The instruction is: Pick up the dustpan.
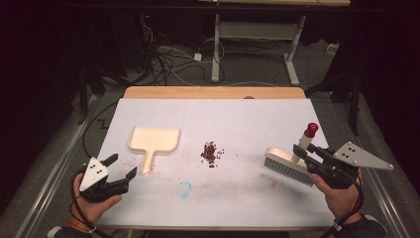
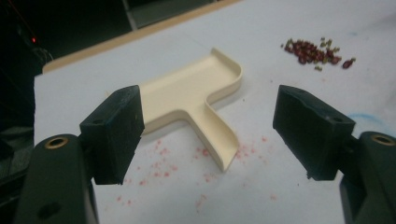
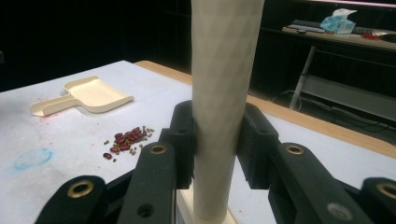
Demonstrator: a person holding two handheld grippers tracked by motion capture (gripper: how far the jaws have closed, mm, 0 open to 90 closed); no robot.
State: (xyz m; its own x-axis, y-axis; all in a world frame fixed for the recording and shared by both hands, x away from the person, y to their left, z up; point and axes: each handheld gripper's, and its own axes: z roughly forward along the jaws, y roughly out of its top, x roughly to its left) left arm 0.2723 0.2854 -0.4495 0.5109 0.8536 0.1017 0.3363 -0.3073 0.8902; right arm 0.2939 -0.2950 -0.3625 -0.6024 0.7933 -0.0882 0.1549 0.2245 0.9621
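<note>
A cream dustpan (image 1: 153, 141) lies flat at the table's left, handle toward me, also in the left gripper view (image 2: 196, 100) and the right gripper view (image 3: 86, 96). A small pile of red beans (image 1: 211, 153) (image 2: 315, 51) (image 3: 127, 139) sits mid-table. My left gripper (image 1: 122, 166) (image 2: 210, 133) hovers open just short of the dustpan handle, nothing between its jaws. At the right, a brush (image 1: 287, 163) rests bristles-down with its cream handle (image 3: 224, 93) standing up, red-capped. My right gripper (image 1: 303, 154) (image 3: 217, 144) is shut on that handle.
The white table cover (image 1: 237, 119) carries reddish dust near the dustpan handle and a faint blue ring (image 1: 183, 189). A wooden table edge (image 1: 213, 92) runs along the far side, with cables and desk legs on the floor beyond.
</note>
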